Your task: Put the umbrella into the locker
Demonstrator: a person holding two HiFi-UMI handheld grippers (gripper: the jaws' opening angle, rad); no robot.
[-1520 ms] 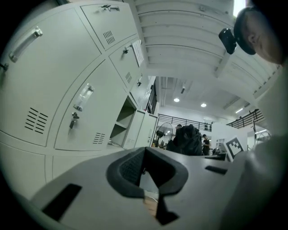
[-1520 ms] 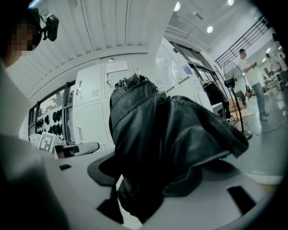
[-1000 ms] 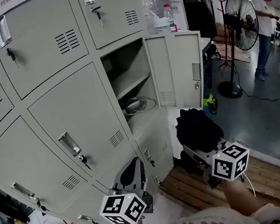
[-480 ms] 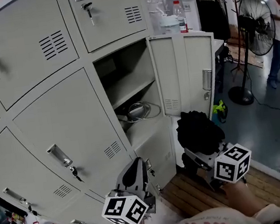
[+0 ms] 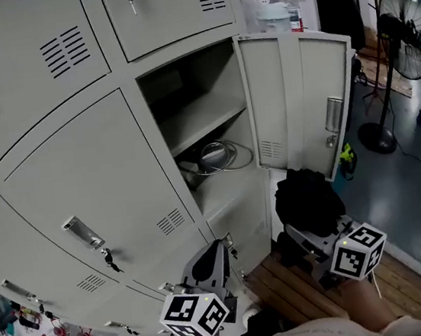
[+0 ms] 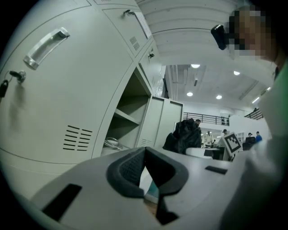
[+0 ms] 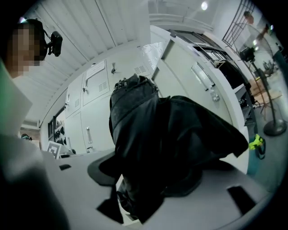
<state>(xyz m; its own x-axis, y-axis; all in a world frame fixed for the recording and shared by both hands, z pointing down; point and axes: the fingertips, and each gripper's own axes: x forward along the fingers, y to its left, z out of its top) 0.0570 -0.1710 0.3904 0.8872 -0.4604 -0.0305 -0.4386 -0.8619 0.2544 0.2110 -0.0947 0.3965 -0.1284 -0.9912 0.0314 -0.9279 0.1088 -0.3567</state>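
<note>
Grey lockers fill the wall, and one compartment stands open. The bundled black umbrella is clamped in the right gripper, outside the opening, low beside its door. The left gripper, jaws together and empty, hovers nearby. A cable coil lies inside.

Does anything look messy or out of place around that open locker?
A loose coil of cable lies on the lower level of the open locker, where the umbrella held in the right gripper may have to fit. Nothing looks damaged.
</note>
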